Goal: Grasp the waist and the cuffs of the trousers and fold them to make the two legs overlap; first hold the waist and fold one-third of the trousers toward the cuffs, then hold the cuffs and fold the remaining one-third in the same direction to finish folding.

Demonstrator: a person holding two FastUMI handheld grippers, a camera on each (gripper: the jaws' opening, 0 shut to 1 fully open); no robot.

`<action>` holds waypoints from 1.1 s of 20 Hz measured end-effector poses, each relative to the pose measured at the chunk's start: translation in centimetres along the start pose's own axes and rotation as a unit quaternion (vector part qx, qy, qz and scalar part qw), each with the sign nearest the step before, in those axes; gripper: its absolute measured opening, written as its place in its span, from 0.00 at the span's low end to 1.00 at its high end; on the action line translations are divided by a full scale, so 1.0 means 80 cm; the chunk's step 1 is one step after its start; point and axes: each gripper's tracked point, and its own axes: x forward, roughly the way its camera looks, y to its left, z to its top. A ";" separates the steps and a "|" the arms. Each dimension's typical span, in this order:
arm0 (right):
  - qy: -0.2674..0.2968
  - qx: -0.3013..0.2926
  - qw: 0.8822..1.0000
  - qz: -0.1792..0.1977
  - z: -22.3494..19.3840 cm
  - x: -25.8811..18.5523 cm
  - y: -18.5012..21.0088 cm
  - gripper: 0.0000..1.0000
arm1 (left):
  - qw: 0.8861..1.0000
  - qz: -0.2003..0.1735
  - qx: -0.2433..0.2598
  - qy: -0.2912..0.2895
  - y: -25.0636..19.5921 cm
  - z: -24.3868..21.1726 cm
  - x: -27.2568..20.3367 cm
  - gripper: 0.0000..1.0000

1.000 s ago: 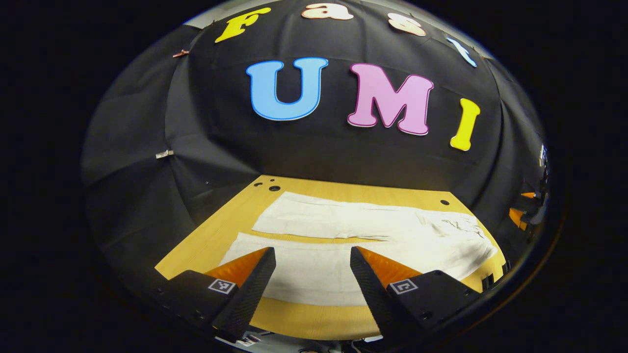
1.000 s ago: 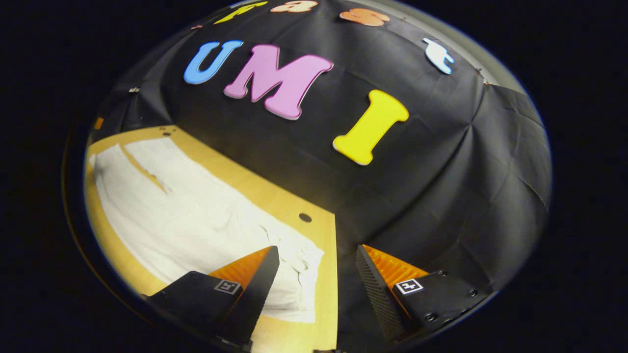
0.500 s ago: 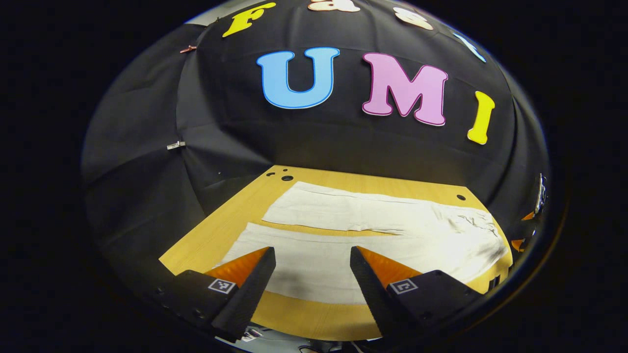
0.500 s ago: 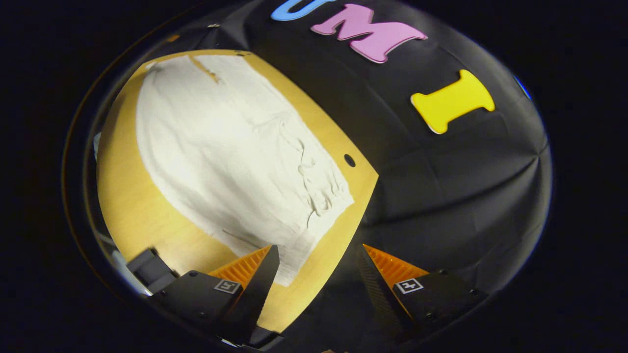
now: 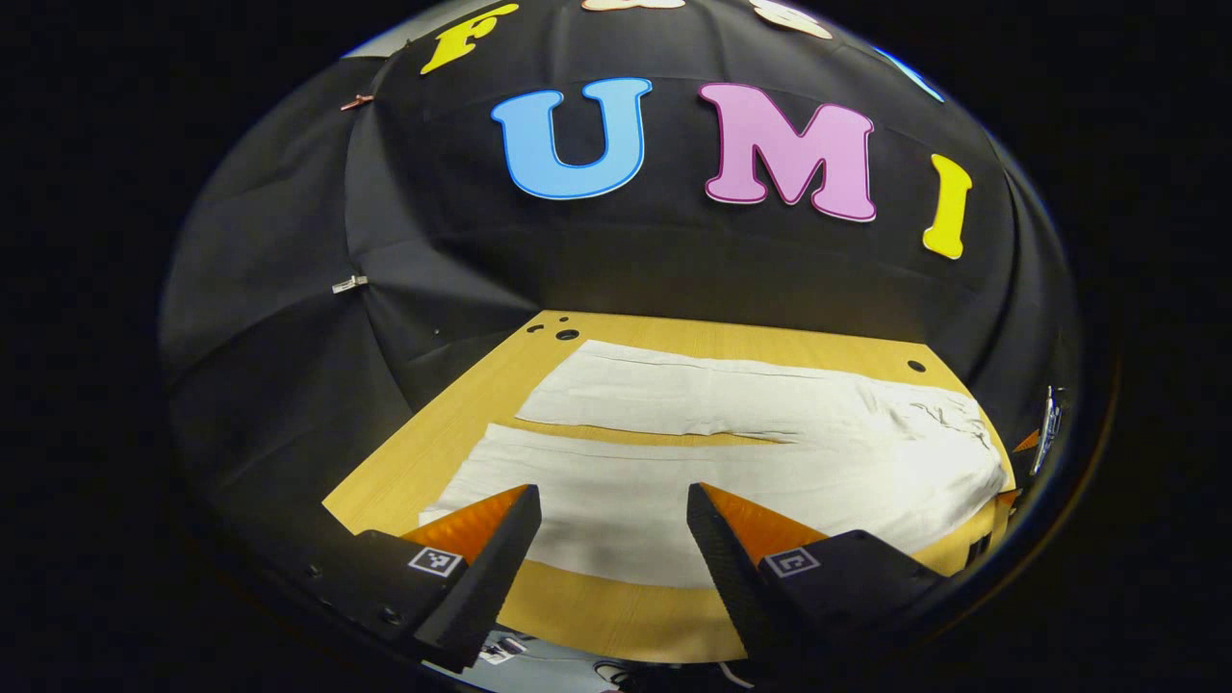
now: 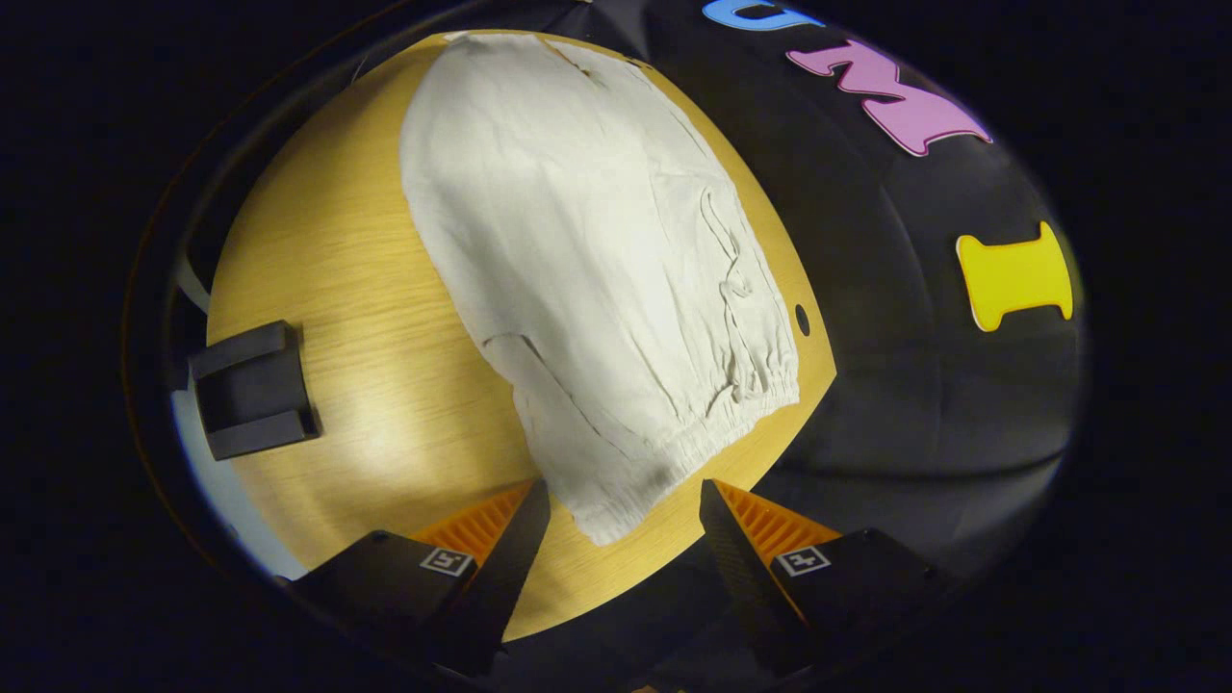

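White trousers (image 5: 731,452) lie flat on the wooden table (image 5: 433,452), legs spread slightly apart, cuffs toward the left and the waist at the right in the left gripper view. My left gripper (image 5: 613,525) hangs open above the near leg, nothing between its fingers. In the right gripper view the trousers (image 6: 587,250) stretch away from me, and the gathered elastic waist (image 6: 712,423) lies just ahead. My right gripper (image 6: 624,520) stands open with the near corner of the waistband between its fingers, not gripped. At the far right edge of the left gripper view, part of the other gripper (image 5: 1044,433) shows.
A black bracket (image 6: 252,390) is clamped on the table's near edge at the left in the right gripper view. Small holes (image 5: 566,334) mark the table's far corners. Black cloth walls close in the back and both sides.
My right gripper has swung round and tilted down from facing the wall to looking along the trousers at the waist corner. The left gripper has shifted only slightly.
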 end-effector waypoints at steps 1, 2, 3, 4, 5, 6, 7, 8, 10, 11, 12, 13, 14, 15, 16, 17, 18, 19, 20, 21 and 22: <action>0.001 -0.002 1.000 -0.010 0.003 0.003 -0.005 0.96 | 1.000 0.001 0.002 0.000 0.000 0.001 0.001 0.98; 0.003 -0.006 1.000 -0.020 0.004 0.010 -0.010 0.96 | 1.000 0.001 0.002 0.001 -0.001 0.003 0.002 0.98; 0.007 -0.013 1.000 -0.025 0.007 0.014 -0.011 0.95 | 1.000 0.000 0.002 0.000 -0.002 0.005 0.004 0.98; 0.011 -0.023 0.999 -0.030 0.011 0.020 -0.012 0.95 | 1.000 0.002 0.004 -0.002 -0.001 0.007 0.006 0.98; 0.010 -0.040 0.998 -0.043 0.016 0.025 -0.018 0.93 | 1.000 0.005 0.005 -0.004 0.001 0.007 0.008 0.98; 0.011 -0.057 0.997 -0.055 0.021 0.031 -0.023 0.92 | 1.000 0.008 0.003 -0.004 0.004 0.008 0.011 0.98; 0.015 -0.071 0.995 -0.062 0.024 0.035 -0.025 0.91 | 1.000 0.011 -0.002 0.000 0.006 0.003 0.012 0.98; 0.020 -0.083 0.994 -0.067 0.027 0.040 -0.027 0.91 | 1.000 0.013 -0.009 0.004 0.009 -0.001 0.012 0.98; 0.028 -0.093 0.993 -0.059 0.028 0.047 -0.022 0.86 | 0.999 0.021 -0.024 0.012 0.018 -0.012 0.014 0.98; 0.030 -0.094 0.994 -0.054 0.027 0.048 -0.019 0.83 | 0.999 0.028 -0.030 0.019 0.026 -0.021 0.014 0.98; 0.031 -0.094 0.994 -0.046 0.027 0.048 -0.014 0.68 | 0.998 0.037 -0.035 0.025 0.036 -0.029 0.014 0.98; 0.033 -0.094 0.994 -0.034 0.024 0.048 -0.007 0.48 | 0.998 0.044 -0.037 0.031 0.044 -0.036 0.015 0.98; 0.035 -0.097 0.994 -0.027 0.024 0.051 -0.005 0.47 | 0.998 0.051 -0.035 0.034 0.053 -0.042 0.014 0.98; 0.038 -0.102 0.994 -0.024 0.023 0.056 -0.004 0.23 | 0.997 0.057 -0.026 0.037 0.062 -0.048 0.015 0.98; 0.037 -0.102 0.994 -0.025 0.026 0.054 -0.005 0.28 | 0.997 0.064 -0.010 0.040 0.073 -0.052 0.016 0.98; 0.041 -0.096 0.994 -0.020 0.028 0.061 -0.005 0.12 | 0.997 0.071 0.009 0.042 0.085 -0.059 0.017 0.98; 0.042 -0.086 0.995 -0.013 0.024 0.056 -0.004 0.21 | 0.996 0.073 0.028 0.047 0.096 -0.064 0.020 0.98; 0.052 -0.072 0.996 0.000 0.023 0.056 -0.004 0.17 | 0.994 0.075 0.049 0.055 0.107 -0.071 0.024 0.99; 0.059 -0.060 0.996 0.014 0.026 0.055 -0.003 0.16 | 0.993 0.078 0.063 0.066 0.115 -0.081 0.028 0.98; 0.066 -0.053 0.996 0.030 0.025 0.052 -0.003 0.12 | 0.991 0.078 0.080 0.077 0.126 -0.092 0.033 0.98; 0.066 -0.045 0.996 0.047 0.025 0.057 -0.002 0.12 | 0.989 0.074 0.099 0.084 0.133 -0.099 0.038 0.98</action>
